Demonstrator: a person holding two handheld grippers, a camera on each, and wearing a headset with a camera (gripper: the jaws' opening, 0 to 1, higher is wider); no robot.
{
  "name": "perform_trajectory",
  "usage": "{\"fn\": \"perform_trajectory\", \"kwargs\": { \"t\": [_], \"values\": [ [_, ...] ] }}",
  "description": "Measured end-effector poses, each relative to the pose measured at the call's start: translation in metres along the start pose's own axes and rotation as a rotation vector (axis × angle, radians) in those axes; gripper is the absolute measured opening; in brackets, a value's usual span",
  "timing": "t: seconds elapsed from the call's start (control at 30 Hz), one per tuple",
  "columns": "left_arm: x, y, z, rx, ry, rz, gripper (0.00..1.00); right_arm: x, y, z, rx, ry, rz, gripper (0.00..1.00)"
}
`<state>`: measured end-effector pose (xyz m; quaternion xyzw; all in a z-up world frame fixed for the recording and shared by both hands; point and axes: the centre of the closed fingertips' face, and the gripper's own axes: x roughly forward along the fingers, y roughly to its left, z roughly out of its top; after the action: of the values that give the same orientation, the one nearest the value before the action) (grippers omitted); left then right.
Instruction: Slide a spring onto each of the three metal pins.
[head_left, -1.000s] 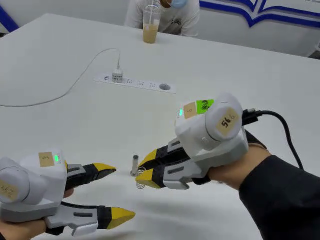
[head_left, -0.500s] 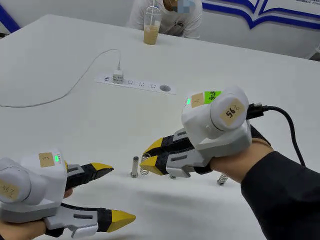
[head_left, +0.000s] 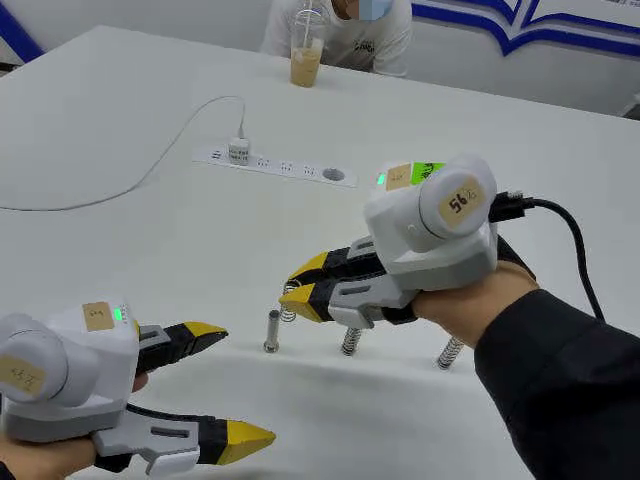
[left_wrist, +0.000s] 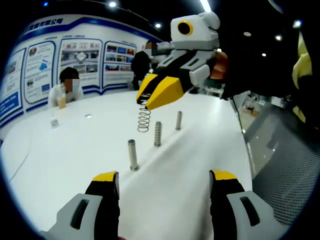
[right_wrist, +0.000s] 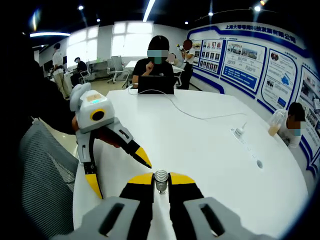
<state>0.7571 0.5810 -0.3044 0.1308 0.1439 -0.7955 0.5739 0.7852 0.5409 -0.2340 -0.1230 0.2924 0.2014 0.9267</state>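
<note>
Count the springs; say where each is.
3. One spring in the right tool; second spring on the middle pin; third spring on the end pin. The hand could hide more.

In the head view, the right gripper (head_left: 292, 297) covers most of the spring (head_left: 288, 316) clamped in its jaws; a few coils show below the tips. The gripper body hides the top of the middle pin (head_left: 350, 341). The hand (head_left: 470, 305) hides the top of the right pin (head_left: 449, 352). The left gripper (head_left: 245, 383) is cut off by the near and left picture edges. The person (head_left: 350, 30) at the far table edge is cut off by the top edge. The white cable (head_left: 120, 190) runs out past the left edge. In the right gripper view, the spring appears end-on; its length cannot be read. In the left gripper view, the right pin is too small to tell whether coils sit on it.
</note>
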Motion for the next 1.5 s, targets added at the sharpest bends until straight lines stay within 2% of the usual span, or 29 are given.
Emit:
{"fn": "perform_trajectory", "kwargs": {
  "t": [0.5, 1.5],
  "values": [
    [-0.001, 0.003, -0.002, -0.012, -0.002, 0.004, 0.77, 0.016, -0.010, 0.000, 0.018, 0.003, -0.003, 0.12],
    [0.000, 0.003, -0.003, -0.018, -0.001, -0.002, 0.77, 0.025, -0.009, -0.011, 0.046, 0.024, 0.012, 0.12]
  ]
}}
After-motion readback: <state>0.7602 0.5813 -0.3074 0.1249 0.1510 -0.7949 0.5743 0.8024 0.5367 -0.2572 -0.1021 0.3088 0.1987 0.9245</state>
